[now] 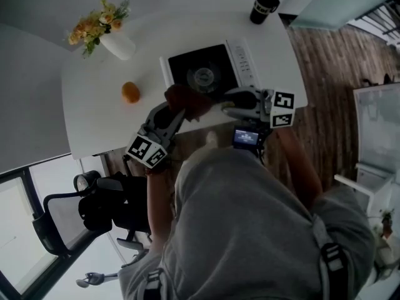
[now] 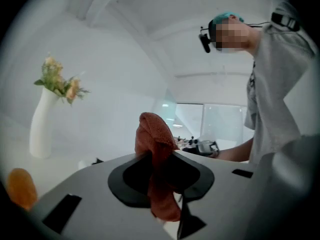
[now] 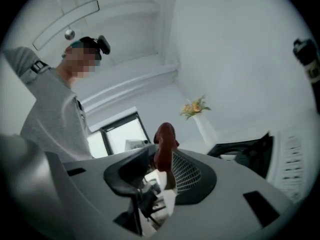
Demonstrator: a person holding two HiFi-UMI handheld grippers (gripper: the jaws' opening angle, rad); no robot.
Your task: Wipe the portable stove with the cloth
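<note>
The portable stove (image 1: 203, 74), black on top with a white control strip, sits on the white table (image 1: 94, 111); it also shows in the right gripper view as the stove (image 3: 245, 151). A dark red cloth (image 1: 187, 100) hangs in the air at the table's near edge, in front of the stove. My left gripper (image 1: 178, 112) is shut on the cloth (image 2: 155, 149), which bunches up above its jaws and dangles below. My right gripper (image 1: 224, 105) faces it from the right, jaws open, and the cloth (image 3: 165, 139) stands between them against the meshed pad.
An orange (image 1: 130, 92) lies left of the stove, and a white vase (image 1: 115, 42) of flowers stands at the back left. A black cup (image 1: 264, 5) sits at the far right corner. An office chair (image 1: 94, 211) stands below the table's near left.
</note>
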